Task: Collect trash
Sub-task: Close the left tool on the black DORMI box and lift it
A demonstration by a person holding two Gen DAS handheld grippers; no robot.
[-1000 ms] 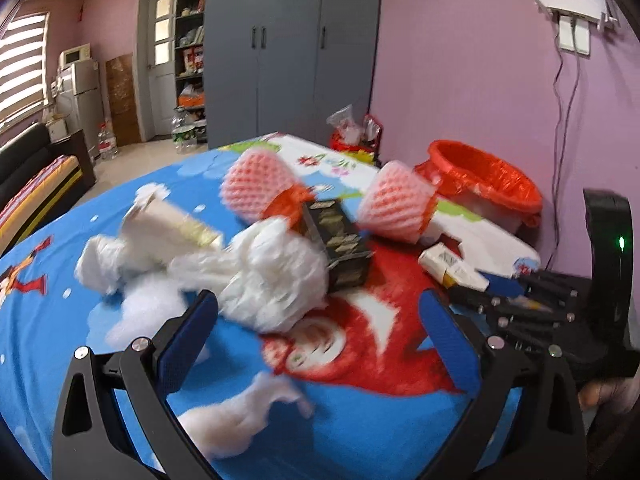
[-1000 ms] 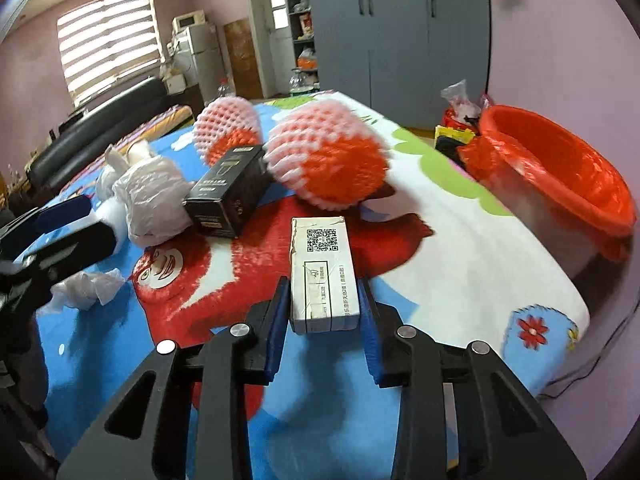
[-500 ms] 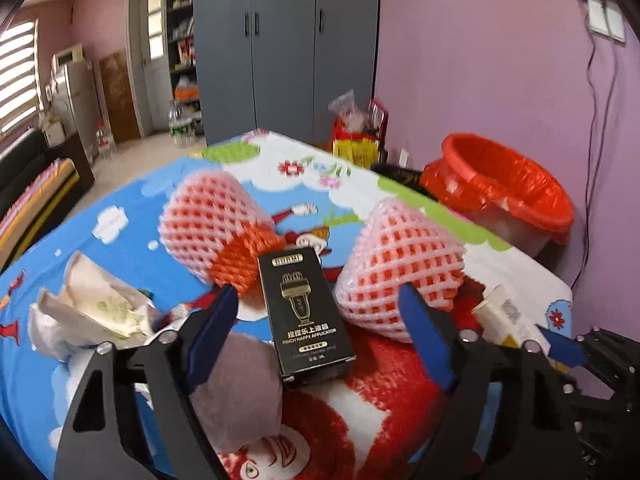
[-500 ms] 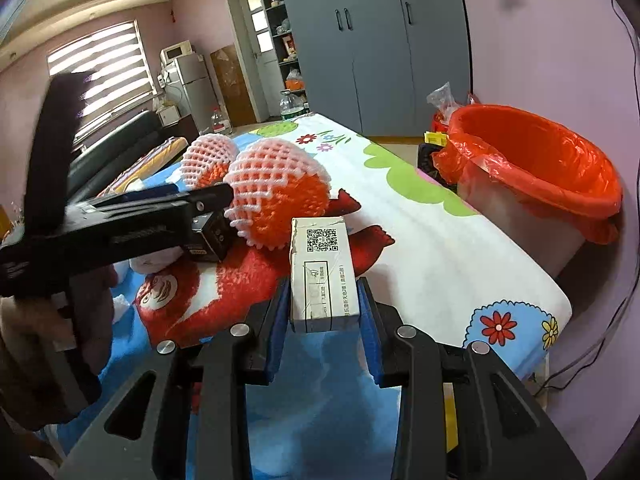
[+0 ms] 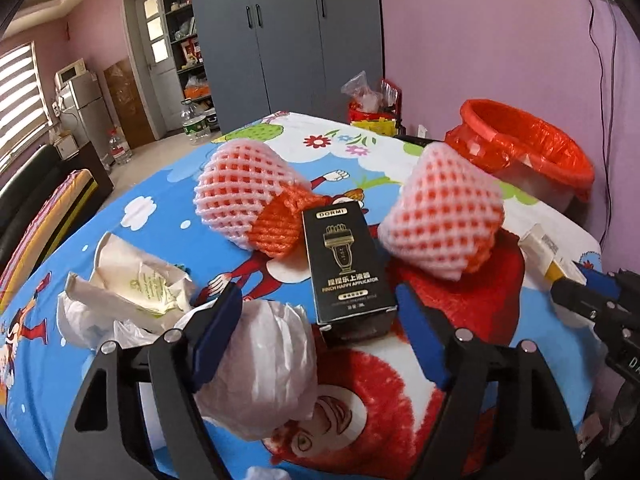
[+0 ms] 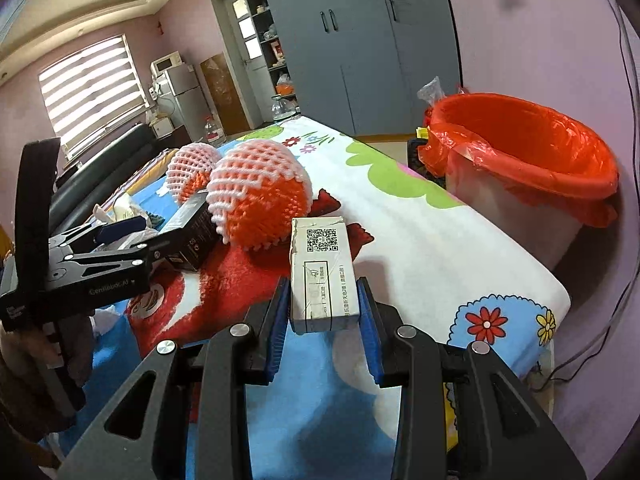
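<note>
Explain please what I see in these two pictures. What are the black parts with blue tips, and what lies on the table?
No robot is here: a person carries a hand-held gripper in each hand, and each gripper has a camera looking along its two fingers.

In the left wrist view, the left gripper has just been closing around a crumpled white bag; its fingers do not clearly press it yet. Beyond lie a black box, two foam fruit nets and crumpled paper on the cartoon tablecloth.

In the right wrist view, the right gripper holds a white carton. The red-lined bin stands beside the table.
</note>
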